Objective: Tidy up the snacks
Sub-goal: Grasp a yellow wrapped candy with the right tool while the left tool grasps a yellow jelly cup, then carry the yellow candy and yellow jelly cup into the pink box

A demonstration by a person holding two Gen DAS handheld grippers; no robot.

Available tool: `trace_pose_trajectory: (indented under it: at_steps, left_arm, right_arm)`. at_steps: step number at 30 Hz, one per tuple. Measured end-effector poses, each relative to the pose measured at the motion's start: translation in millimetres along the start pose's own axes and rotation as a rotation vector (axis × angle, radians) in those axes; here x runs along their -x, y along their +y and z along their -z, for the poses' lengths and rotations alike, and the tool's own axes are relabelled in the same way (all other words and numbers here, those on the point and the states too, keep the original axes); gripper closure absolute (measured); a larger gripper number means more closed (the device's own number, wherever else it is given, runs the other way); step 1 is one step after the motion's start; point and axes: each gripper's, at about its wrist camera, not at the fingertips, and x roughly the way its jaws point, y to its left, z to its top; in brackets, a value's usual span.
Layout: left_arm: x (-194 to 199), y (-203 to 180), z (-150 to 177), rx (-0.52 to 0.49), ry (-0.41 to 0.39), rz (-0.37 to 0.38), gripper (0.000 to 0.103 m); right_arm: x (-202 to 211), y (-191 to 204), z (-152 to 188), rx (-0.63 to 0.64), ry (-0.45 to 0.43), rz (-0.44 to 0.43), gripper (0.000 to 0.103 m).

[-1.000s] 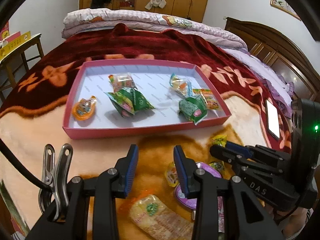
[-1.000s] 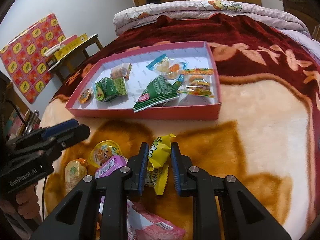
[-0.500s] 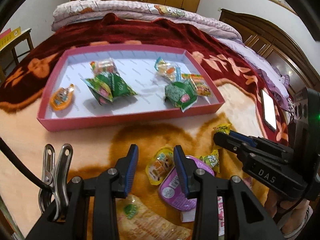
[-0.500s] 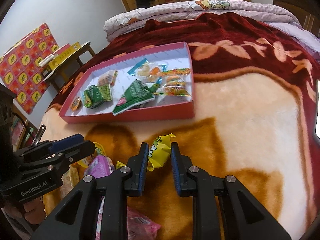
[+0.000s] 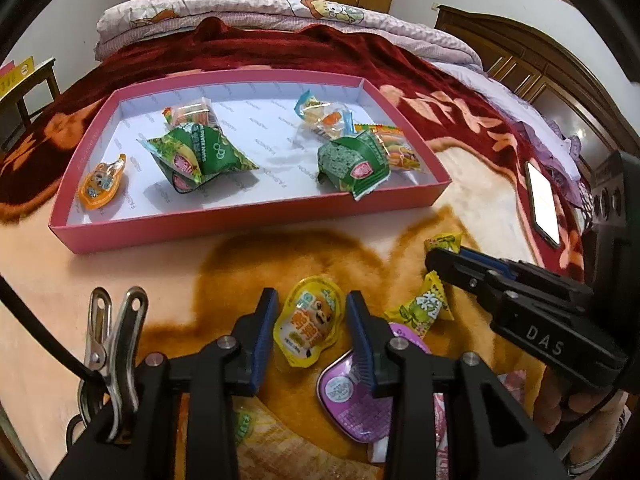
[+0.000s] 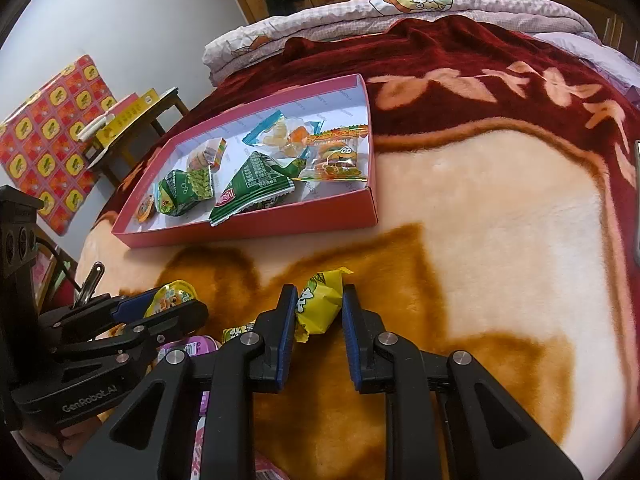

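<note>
The right gripper (image 6: 318, 311) has its blue pads closed onto a yellow candy (image 6: 320, 304), the wrapper pinched across its middle with its twisted ends poking out above and below the jaws; in the left wrist view the same candy (image 5: 444, 241) shows at the tip of that gripper, lifted clear of the blanket (image 6: 500, 220). The left gripper (image 5: 312, 322) hangs with its jaws wide apart and nothing between them; a yellow jelly cup (image 5: 310, 320) lies on the blanket directly under the gap, untouched as far as can be told, its long axis running roughly toward 1 o'clock.

From the right gripper the pink tray (image 6: 248, 226) lies at about 11 o'clock, well apart, its near wall facing the jaws and its long axis running from 8 toward 2 o'clock. Inside it lie green packets (image 6: 250, 186), gummy bags and a small orange jelly cup. The held candy looks bound for the tray, so the move would be forward and leftward over that near wall.

Beside the left gripper, at 3 o'clock, a second yellow candy (image 5: 426, 308) and a purple-lidded cup (image 5: 352, 396) wait on the blanket; the left hand is nearer to these.
</note>
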Motion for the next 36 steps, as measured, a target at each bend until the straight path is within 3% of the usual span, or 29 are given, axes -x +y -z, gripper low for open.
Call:
trace_pose_trajectory:
  at_steps: [8, 36]
  left_arm:
    - [1, 1, 1, -0.010, -0.012, -0.024, 0.078]
    - [45, 33, -13, 0.064, -0.138, -0.037, 0.078]
  right_arm:
    - [0, 0, 1, 0.000, -0.002, -0.001, 0.080]
    - [21, 17, -11, 0.040, -0.065, 0.004, 0.080]
